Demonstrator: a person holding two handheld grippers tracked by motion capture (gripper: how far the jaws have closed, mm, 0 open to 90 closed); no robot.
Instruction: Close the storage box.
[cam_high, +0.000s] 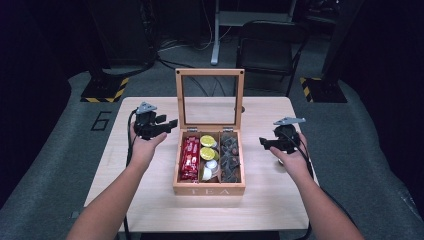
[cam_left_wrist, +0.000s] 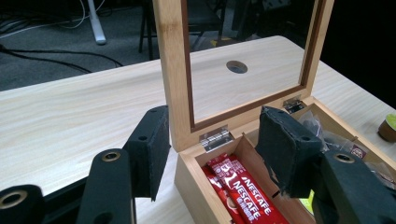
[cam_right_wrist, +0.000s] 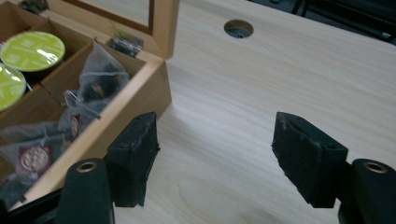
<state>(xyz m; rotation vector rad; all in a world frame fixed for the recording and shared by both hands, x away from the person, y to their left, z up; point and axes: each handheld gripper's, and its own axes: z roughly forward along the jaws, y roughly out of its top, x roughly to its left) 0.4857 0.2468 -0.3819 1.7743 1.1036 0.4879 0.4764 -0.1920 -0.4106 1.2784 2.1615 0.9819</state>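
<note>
High view: light wood table on grey floor, dark room; tea box open at centre. L gripper and R gripper jaws apart, nothing held.

My tabletop is pale wood with a fine straight grain, smooth and matt; the tea box is a warmer, lightly varnished wood, its raised lid a wooden frame around a clear pane; the hinges are bright metal; the sachets in it are glossy red foil or plastic; the capsules carry shiny green foil tops; the tea bags are thin, translucent mesh; my left gripper and right gripper have matt black pads, rough and frayed at the edges.
</note>
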